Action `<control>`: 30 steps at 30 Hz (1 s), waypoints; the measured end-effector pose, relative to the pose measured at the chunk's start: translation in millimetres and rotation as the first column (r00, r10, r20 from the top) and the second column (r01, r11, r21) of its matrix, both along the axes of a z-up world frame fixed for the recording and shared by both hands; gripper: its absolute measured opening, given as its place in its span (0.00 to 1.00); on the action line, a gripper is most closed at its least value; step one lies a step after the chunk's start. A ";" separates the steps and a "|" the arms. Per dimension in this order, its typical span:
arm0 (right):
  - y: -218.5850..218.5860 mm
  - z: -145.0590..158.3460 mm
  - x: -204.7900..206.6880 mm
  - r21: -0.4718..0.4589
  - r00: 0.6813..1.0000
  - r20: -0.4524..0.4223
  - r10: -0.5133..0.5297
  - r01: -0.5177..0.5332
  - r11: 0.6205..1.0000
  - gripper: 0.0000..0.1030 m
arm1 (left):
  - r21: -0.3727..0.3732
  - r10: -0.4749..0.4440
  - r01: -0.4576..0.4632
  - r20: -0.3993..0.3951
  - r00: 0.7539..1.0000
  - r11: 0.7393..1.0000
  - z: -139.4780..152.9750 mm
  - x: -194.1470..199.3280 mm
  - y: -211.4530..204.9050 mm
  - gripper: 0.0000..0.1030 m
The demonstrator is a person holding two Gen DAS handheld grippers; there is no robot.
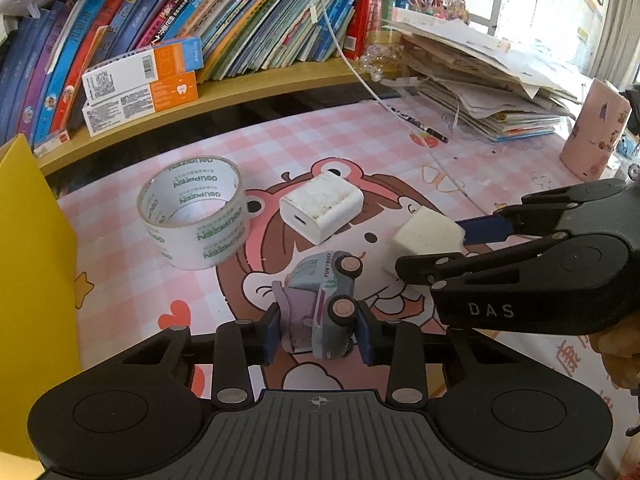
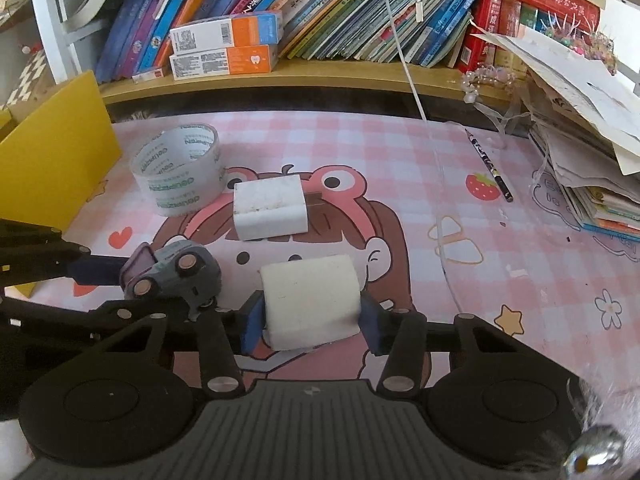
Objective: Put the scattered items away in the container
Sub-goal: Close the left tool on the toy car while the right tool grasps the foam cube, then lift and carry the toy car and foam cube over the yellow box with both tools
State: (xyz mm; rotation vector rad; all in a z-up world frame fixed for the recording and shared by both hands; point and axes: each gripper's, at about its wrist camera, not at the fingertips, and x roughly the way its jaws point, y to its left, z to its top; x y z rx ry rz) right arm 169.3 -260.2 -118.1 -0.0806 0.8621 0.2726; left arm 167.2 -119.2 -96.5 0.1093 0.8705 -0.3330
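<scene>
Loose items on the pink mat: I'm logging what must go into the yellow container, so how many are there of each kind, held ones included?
Tape roll: 1
White charger cube: 1
Toy truck, in left gripper: 1
White foam block, in right gripper: 1
Pencil: 1
Total: 5

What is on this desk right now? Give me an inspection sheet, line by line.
Surface: pink checked cartoon mat.
Job's things: toy truck lying on its side; white foam block; white charger; tape roll; yellow container at the left.
Clutter: pencil; pink cup; paper stack.
Grippers: left claw shut on the toy truck; right claw shut on the white foam block.
Cables: white cable hanging down to the mat.
Surroundings: bookshelf behind, two orange-and-white boxes on its ledge.
</scene>
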 end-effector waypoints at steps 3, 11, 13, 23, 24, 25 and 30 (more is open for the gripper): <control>0.6 1.8 -5.5 0.003 1.000 0.000 0.000 0.000 1.000 0.43 | 0.005 -0.002 0.002 0.002 1.000 1.000 2.1 -3.3 0.4 0.34; 1.5 14.6 -21.2 0.016 1.000 0.022 0.006 -0.007 1.000 0.43 | 0.026 0.005 -0.006 0.007 1.000 1.000 14.5 -21.1 4.5 0.34; 1.1 18.7 -25.6 0.015 1.000 0.030 0.007 -0.007 1.000 0.43 | 0.027 0.016 -0.016 0.009 1.000 0.999 17.2 -26.3 7.6 0.34; 1.0 36.3 -49.4 0.012 0.998 0.065 0.007 -0.008 1.000 0.43 | 0.020 0.055 -0.057 0.074 0.996 0.998 42.3 -53.0 21.2 0.34; 1.2 38.1 -52.1 0.011 0.998 0.069 0.009 -0.010 1.000 0.43 | 0.018 0.056 -0.058 0.081 0.995 0.998 44.8 -55.6 21.5 0.34; 1.5 39.9 -54.9 0.009 0.997 0.073 0.011 -0.011 1.000 0.43 | 0.017 0.056 -0.058 0.089 0.994 0.998 46.9 -58.8 21.8 0.34; 3.0 48.1 -68.2 0.005 0.996 0.094 0.015 -0.015 1.000 0.43 | 0.012 0.057 -0.059 0.121 0.991 0.998 56.5 -74.5 22.7 0.34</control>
